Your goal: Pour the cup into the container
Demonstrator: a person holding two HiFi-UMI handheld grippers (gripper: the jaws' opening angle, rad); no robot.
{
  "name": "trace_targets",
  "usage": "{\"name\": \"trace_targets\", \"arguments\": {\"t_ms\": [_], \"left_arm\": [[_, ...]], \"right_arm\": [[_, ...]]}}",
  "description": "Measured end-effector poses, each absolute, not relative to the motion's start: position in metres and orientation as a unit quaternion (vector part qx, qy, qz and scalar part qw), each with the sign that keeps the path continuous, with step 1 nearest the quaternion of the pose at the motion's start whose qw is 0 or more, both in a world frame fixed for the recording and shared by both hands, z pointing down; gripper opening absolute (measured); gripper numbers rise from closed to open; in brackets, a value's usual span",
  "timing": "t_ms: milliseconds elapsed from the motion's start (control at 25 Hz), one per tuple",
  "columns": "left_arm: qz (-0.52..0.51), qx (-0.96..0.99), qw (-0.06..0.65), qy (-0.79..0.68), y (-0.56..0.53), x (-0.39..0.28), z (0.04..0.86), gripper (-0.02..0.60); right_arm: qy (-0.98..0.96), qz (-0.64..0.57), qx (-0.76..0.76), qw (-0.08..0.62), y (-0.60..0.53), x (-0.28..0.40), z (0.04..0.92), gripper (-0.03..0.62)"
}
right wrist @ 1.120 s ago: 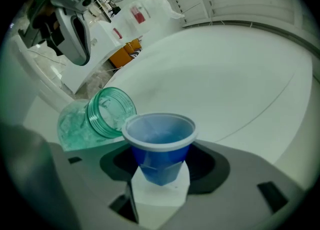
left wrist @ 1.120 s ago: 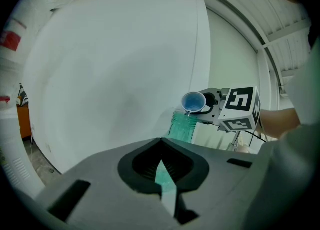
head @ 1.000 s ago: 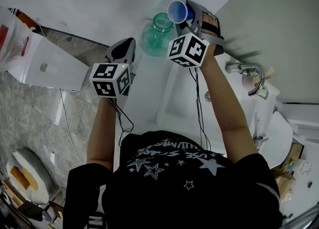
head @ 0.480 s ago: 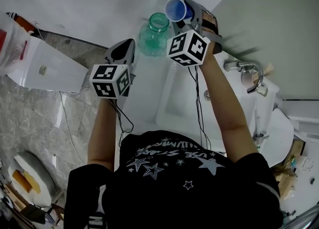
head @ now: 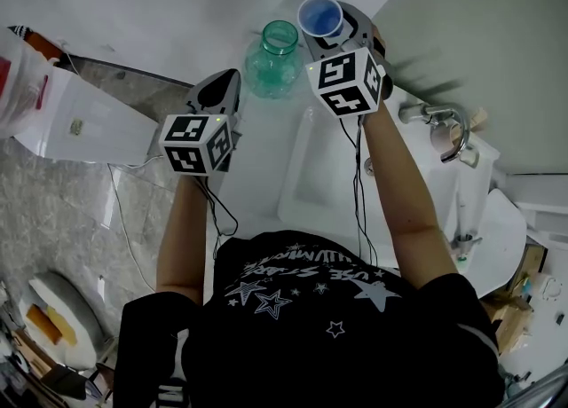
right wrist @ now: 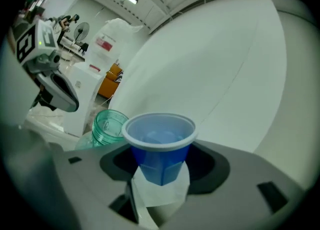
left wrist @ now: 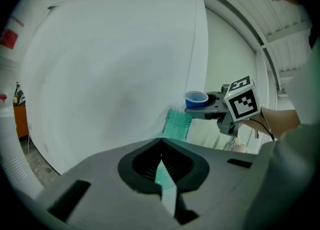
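Blue cup [right wrist: 159,141]: upright, mouth up, pinched low on its body; I cannot tell what is in it.
Right gripper [head: 327,32]: jaws spread part-way and pressing on the cup's two sides, holding it in the air.
Cup's place: just right of the container's mouth and higher than it, over the table's far edge, by the wall.
Green container [head: 272,58]: clear ribbed jar, open mouth up, standing on the white table [head: 256,153] at its far edge, just beyond the far left corner of the sink [head: 311,186].
Left gripper [left wrist: 161,174]: jaws pressed together with nothing between them; I have it in the air near the table's left edge, short of the container and apart from it.
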State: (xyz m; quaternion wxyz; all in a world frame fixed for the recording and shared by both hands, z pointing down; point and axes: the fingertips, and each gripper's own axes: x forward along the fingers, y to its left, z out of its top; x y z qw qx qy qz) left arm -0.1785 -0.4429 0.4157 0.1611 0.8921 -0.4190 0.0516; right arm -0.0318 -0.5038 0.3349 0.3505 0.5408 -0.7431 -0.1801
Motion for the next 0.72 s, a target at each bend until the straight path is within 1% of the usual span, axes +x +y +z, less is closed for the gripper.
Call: {"name": "trace_targets", "arguments": {"t_ms": [280,720], "left_arm": [[0.064,0.898,0.160,-0.404,-0.440,-0.156,0.420,0.011],[0.065,0.918,0.148,-0.362,-0.424,-0.113,0.426,0.011]], "right_arm": [[-0.774,-0.085,0.571,0.262,-0.493,0.001,0.343,0.267],[-0.763,-0.019,0.620,0.184,-0.465,0.059,0.374,0.268]]}}
